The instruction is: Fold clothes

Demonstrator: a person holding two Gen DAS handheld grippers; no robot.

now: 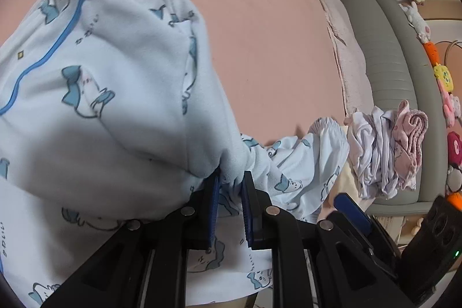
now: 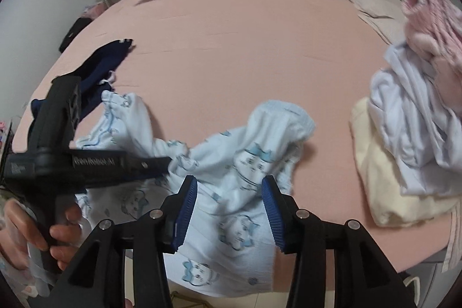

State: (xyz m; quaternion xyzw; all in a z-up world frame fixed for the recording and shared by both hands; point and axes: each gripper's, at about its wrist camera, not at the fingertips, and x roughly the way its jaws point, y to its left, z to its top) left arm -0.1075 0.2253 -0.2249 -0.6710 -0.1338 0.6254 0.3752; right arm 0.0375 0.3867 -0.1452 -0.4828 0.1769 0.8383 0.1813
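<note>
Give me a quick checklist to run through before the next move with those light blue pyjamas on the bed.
1. Left gripper clamped on the light blue pyjamas: ok, fabric is bunched between its jaws.
2. Right gripper free of cloth: ok, jaws stand apart over the fabric.
3. Bare pink sheet to fold on: ok.
4. Pile of other clothes clear of the pyjamas: ok, off to the right.
5. Dark navy garment clear of the pyjamas: not ok, they meet.
6. Pyjamas lying flat: not ok, crumpled.
</note>
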